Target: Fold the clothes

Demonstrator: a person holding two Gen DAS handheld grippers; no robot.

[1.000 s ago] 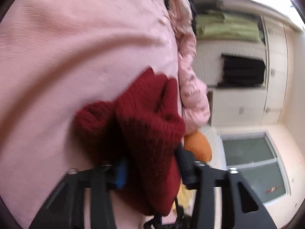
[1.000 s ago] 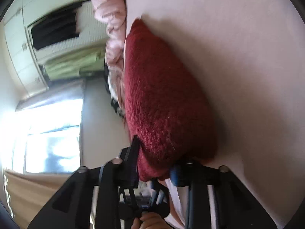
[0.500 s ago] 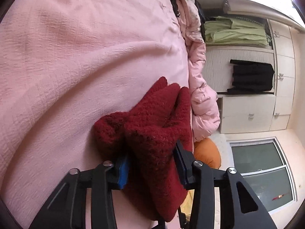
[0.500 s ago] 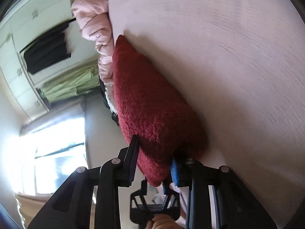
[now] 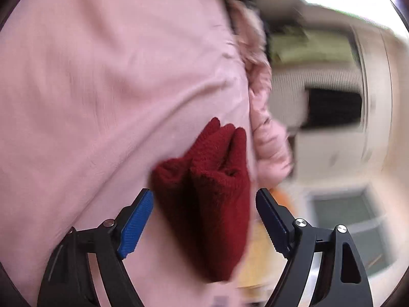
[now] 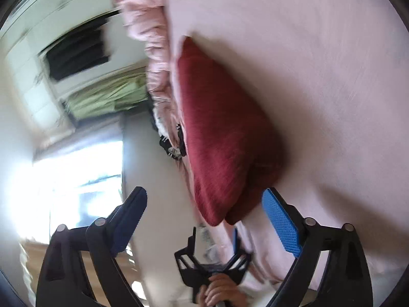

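Your left tool and right tool gaped, released; folded red sweater lay at the bed edge.

Folded dark-red knitted garment laid on pink bedsheet
Right gripper is held spread wide; garment is not touched by either blue-padded finger.
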